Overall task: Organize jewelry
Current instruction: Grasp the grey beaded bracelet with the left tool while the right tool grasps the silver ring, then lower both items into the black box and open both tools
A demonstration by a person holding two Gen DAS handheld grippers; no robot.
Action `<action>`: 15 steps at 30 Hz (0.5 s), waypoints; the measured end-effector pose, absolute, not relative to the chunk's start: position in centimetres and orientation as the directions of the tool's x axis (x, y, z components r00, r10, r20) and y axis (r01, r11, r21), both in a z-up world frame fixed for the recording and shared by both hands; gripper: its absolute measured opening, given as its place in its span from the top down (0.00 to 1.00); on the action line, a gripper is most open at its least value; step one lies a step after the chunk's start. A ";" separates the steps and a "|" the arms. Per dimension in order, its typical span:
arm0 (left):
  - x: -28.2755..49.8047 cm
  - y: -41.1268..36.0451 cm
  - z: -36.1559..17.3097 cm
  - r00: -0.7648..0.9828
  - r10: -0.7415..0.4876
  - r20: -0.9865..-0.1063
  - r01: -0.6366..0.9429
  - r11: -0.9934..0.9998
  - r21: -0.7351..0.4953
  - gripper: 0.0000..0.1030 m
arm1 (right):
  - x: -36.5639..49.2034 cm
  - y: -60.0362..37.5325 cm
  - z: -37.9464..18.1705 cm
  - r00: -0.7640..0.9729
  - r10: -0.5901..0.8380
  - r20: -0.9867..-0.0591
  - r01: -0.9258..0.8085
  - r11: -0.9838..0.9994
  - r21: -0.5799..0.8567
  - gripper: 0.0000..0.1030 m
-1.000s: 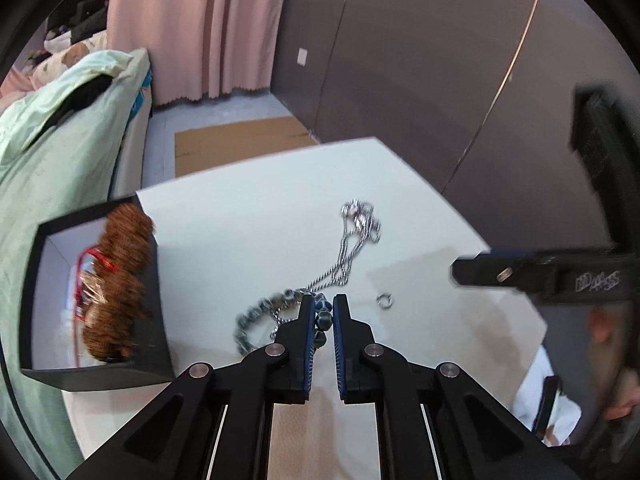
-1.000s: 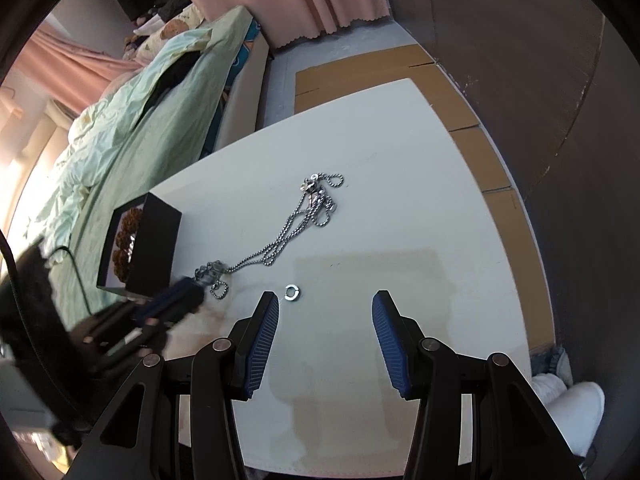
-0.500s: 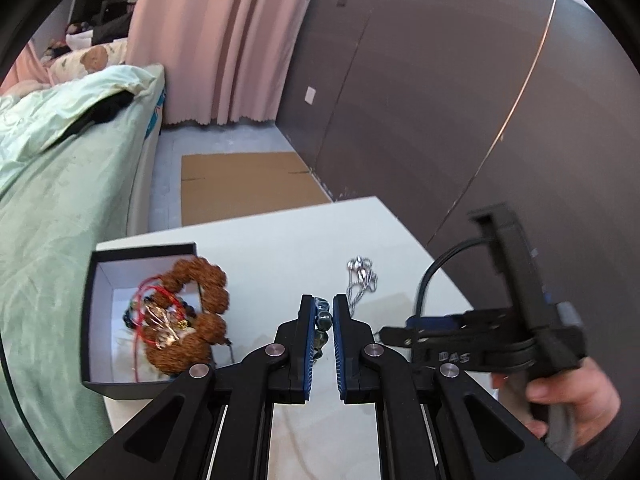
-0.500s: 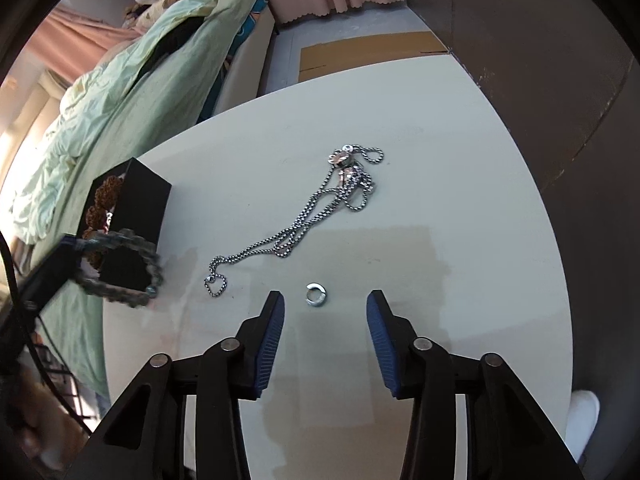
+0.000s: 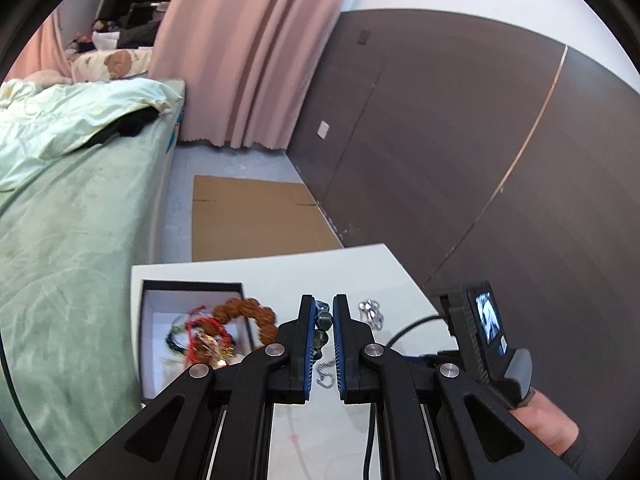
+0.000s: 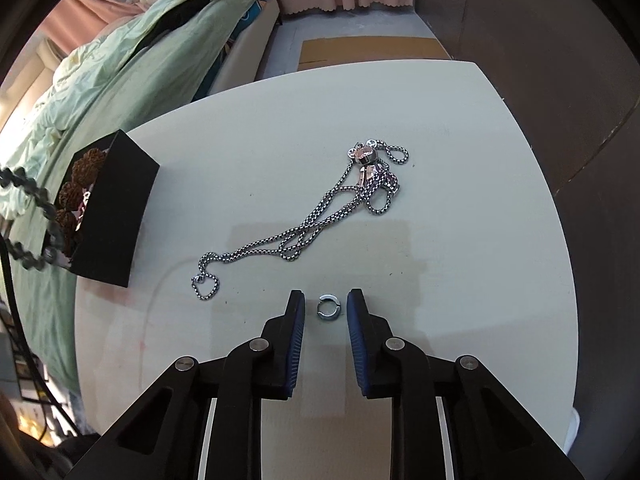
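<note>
One ring (image 6: 329, 308), one chain (image 6: 316, 220), one box (image 6: 114, 216).

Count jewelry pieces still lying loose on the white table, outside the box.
2. The silver chain necklace sprawls mid-table; the small silver ring lies between the closing right gripper pads, not yet touched. The table's near edge is hidden behind the gripper.

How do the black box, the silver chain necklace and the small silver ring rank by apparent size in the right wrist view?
1. black box and silver chain necklace: similar spread, not ranked apart.
2. small silver ring: clearly smallest, though nearest the camera.
</note>
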State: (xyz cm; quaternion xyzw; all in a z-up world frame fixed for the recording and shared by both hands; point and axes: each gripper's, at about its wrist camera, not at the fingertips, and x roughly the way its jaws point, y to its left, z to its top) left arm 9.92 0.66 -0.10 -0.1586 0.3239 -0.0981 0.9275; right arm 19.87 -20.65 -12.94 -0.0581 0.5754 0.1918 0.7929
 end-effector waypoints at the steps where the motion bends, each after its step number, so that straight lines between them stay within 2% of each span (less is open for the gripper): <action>1: 9.9 1.1 0.0 0.776 -0.281 -0.565 0.073 0.930 -0.362 0.91 | 19.7 -20.5 -12.9 0.269 0.226 -0.936 -0.375 0.920 0.114 0.78; 3: 9.7 2.0 0.3 0.785 -0.270 -0.557 0.057 0.928 -0.369 0.91 | 19.7 -19.6 -12.8 0.279 0.195 -0.940 -0.384 0.920 0.076 0.81; 4: 9.7 2.3 0.4 0.789 -0.264 -0.555 0.050 0.927 -0.371 0.91 | 19.5 -19.4 -12.8 0.285 0.171 -0.943 -0.391 0.919 0.049 0.86; 9: 9.7 3.9 0.1 0.796 -0.238 -0.557 0.006 0.923 -0.385 0.91 | 19.2 -18.8 -12.4 0.296 0.155 -0.943 -0.401 0.916 0.025 0.87; 15: 10.1 5.4 -0.6 0.797 -0.203 -0.569 -0.043 0.920 -0.389 0.91 | 19.0 -18.9 -9.6 0.342 0.257 -0.904 -0.392 0.913 0.112 0.87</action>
